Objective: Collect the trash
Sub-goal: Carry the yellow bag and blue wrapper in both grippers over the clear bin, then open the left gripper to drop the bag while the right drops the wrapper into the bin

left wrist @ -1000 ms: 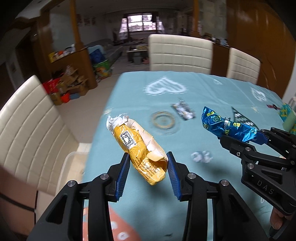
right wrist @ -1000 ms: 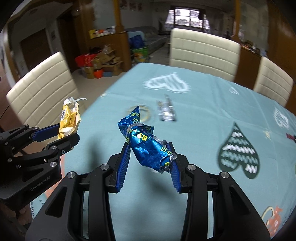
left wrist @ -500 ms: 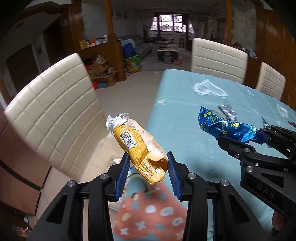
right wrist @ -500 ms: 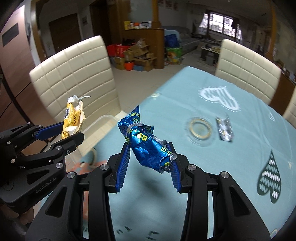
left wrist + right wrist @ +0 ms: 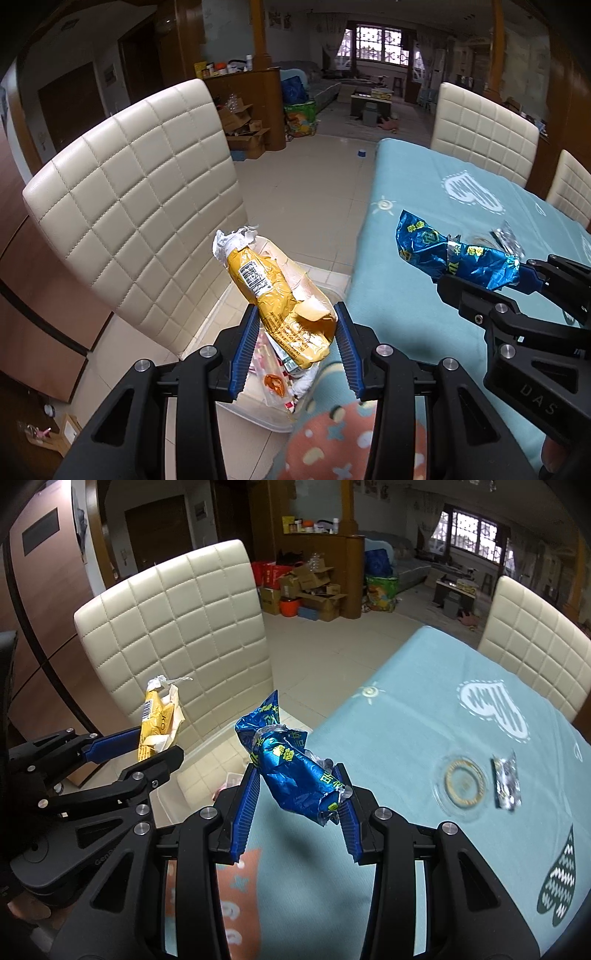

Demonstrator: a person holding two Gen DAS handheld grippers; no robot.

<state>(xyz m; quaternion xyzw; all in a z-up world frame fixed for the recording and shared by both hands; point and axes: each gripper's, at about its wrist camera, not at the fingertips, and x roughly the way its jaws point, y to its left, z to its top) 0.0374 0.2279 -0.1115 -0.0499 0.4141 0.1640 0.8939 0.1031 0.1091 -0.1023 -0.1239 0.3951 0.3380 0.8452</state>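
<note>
At the left of the left wrist view, a cream quilted leather chair (image 5: 133,206) fills the upper left of the frame, its back turned toward the tiled floor beyond. At lower centre, the left gripper (image 5: 297,341) pinches a crumpled yellow plastic snack wrapper (image 5: 280,299) between its blue ribbed pads (image 5: 245,349); the wrapper rises tilted toward the upper left, its torn white end at the top. Directly beneath it in the frame sits a clear plastic bin (image 5: 258,413) on the floor beside the chair, with scraps of packaging lying inside. To the right, a table under a light blue cloth printed with hearts (image 5: 424,236) runs to the frame's edge. At far right the right gripper (image 5: 517,273) enters, clamped on a crumpled blue foil wrapper (image 5: 454,254) that points left over the cloth.

In the right wrist view, the left gripper (image 5: 155,744) appears at centre left, the yellow wrapper (image 5: 157,720) held upright in its grip before the chair (image 5: 177,627). At centre, the right gripper (image 5: 299,805) holds the blue foil wrapper (image 5: 291,768) squeezed between its pads above the table's near edge. Farther right on the cloth (image 5: 406,720) lie a clear round dish with a gold rim (image 5: 461,781) and, just beside it, a small silver foil wrapper (image 5: 506,784).
</note>
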